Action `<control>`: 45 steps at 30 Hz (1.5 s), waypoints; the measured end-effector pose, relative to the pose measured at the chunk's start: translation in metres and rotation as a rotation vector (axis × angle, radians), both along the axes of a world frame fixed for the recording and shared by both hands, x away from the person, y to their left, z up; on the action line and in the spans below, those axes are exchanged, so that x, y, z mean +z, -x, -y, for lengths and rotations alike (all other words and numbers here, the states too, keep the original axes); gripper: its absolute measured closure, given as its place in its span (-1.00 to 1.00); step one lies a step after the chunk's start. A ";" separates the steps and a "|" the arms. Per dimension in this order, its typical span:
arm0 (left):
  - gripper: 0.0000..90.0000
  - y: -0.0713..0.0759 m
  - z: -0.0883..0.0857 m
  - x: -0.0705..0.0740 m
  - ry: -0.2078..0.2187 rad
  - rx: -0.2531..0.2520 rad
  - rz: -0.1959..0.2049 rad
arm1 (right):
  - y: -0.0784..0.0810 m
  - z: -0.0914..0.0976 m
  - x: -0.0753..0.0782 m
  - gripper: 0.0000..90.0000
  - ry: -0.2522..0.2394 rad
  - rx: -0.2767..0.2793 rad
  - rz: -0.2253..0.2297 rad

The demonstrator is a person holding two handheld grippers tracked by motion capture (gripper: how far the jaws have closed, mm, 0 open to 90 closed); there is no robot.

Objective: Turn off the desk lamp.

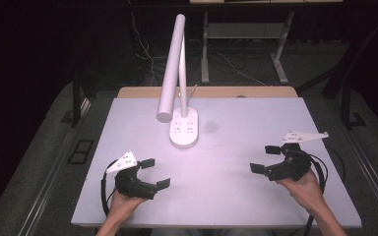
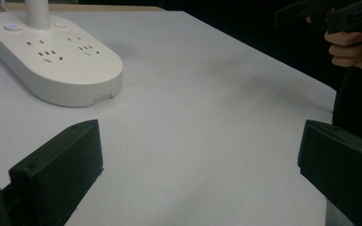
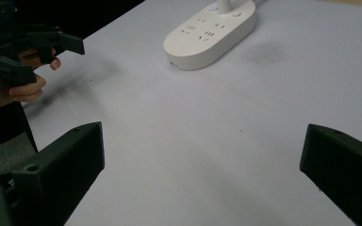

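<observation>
Left gripper [image 1: 158,173] and right gripper [image 1: 265,158] are hovering wide-jawed near the table's [image 1: 246,123] front corners; lamp [image 1: 183,129] is standing toward the back edge.

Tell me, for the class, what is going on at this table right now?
A person holds a claw in each hand over a white table. The left claw and the right claw both stand open and hold nothing. Between and beyond them stands a white desk lamp, its oval base carrying sockets. Neither claw touches the lamp; nothing is being handled yet.
</observation>
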State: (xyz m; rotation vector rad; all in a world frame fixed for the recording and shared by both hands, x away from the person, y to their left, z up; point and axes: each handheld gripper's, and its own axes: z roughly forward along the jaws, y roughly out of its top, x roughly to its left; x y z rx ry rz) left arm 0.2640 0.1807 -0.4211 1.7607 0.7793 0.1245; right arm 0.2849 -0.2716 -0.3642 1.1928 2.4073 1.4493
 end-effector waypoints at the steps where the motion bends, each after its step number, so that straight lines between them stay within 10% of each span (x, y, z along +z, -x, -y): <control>1: -1.00 0.000 0.000 0.000 -0.003 0.000 0.001 | -0.002 -0.001 0.001 -0.99 0.001 0.002 -0.003; 45: -1.00 -0.001 -0.003 0.000 0.012 0.010 -0.002 | -0.092 -0.083 0.052 -0.99 0.072 0.117 0.017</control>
